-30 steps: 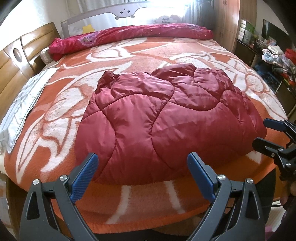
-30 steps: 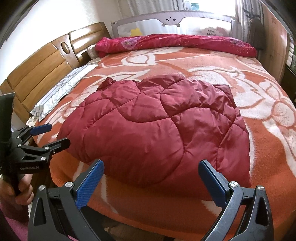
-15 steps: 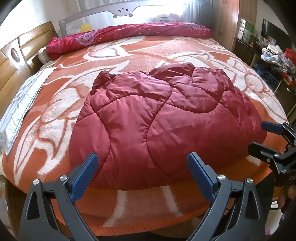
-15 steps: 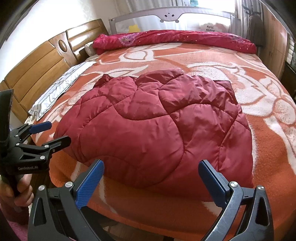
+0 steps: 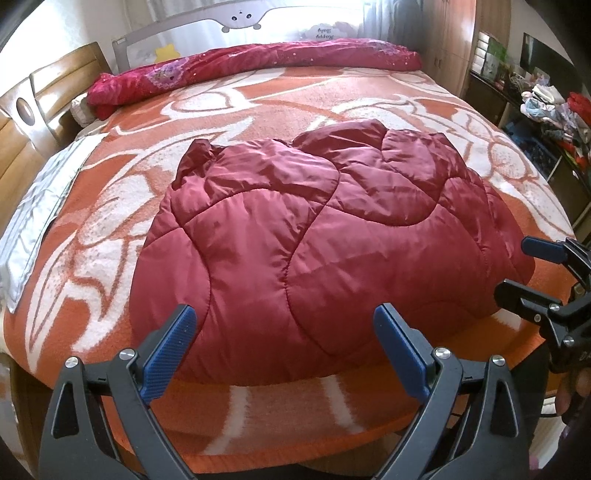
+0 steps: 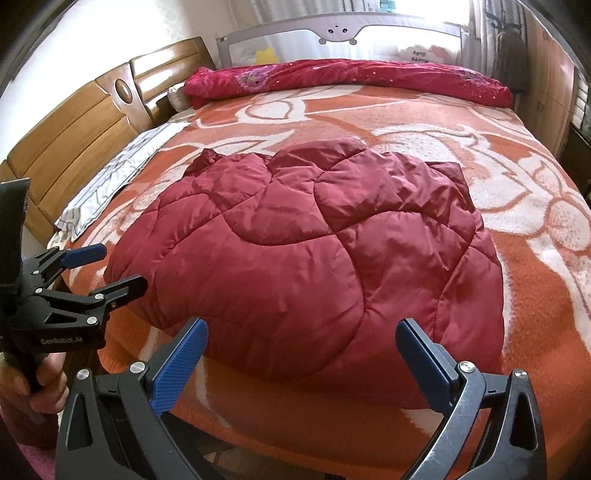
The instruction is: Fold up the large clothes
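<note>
1. Dark red quilted jacket [image 5: 325, 251] lies bunched in a rounded heap on the bed [image 5: 258, 99], near its front edge, centre of both views. Sleeves and front opening cannot be made out; the folds hide them. A crumpled flap sticks up at its 11 o'clock corner.
2. Orange and white patterned blanket [image 6: 535, 280] covers the bed under the jacket; its front hem drops out of sight below the grippers.
3. Left gripper [image 5: 284, 343]: blue pads spread wide apart, holding nothing, hovering at 6 o'clock of the jacket, just short of its near edge. In the right wrist view it shows at 9 o'clock, the hand [image 6: 40, 384] holding it partly cut off by the frame.
4. Right gripper [image 6: 301, 352]: pads likewise wide apart, empty, at the jacket's near edge. In the left wrist view it enters at 3 o'clock, only partly in frame.
5. Rolled red floral quilt [image 6: 351, 79] lies along the far side at 12 o'clock, before a grey bed rail [image 6: 336, 31] washed out by window glare.
6. Wooden headboard [image 6: 85, 125] at 10 o'clock; a pale striped cloth [image 6: 110, 184] lies beside it.
7. Cluttered shelf [image 5: 546, 107] at 2 o'clock, contents too small to identify.
</note>
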`<act>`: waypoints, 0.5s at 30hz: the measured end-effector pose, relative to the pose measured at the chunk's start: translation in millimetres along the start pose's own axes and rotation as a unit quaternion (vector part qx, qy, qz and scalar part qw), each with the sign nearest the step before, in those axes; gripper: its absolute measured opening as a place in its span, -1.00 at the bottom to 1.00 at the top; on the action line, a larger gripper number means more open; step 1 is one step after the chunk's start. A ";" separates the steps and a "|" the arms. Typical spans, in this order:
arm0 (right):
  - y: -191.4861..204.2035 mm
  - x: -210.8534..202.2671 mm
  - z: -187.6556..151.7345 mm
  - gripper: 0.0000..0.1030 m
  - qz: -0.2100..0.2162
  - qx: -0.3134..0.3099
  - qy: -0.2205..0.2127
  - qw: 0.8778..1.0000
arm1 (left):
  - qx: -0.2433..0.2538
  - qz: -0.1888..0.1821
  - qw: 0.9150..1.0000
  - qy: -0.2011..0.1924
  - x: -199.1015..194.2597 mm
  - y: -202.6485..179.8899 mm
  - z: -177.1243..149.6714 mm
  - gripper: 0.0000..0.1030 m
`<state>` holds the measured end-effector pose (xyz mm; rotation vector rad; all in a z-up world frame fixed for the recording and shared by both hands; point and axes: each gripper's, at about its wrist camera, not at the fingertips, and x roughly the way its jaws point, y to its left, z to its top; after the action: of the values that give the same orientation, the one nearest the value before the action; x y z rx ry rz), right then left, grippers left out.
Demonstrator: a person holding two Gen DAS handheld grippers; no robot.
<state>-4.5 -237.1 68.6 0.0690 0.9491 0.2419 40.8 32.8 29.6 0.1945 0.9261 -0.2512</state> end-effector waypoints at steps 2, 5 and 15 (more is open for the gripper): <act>-0.5 1.8 0.5 0.99 -0.001 0.000 0.002 1.000 | 0.000 -0.001 1.000 0.001 0.3 -0.3 0.1 0.89; -1.3 4.2 0.9 0.99 0.000 0.001 0.005 1.000 | 0.001 -0.002 1.000 0.003 2.1 -1.1 0.5 0.89; -2.7 6.7 1.7 0.99 0.001 0.001 0.007 1.000 | 0.004 -0.002 1.000 0.004 5.1 -1.6 2.8 0.89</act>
<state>1.1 -238.0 63.9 0.0696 0.9628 0.2431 45.4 29.9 27.0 0.2007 0.9343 -0.2585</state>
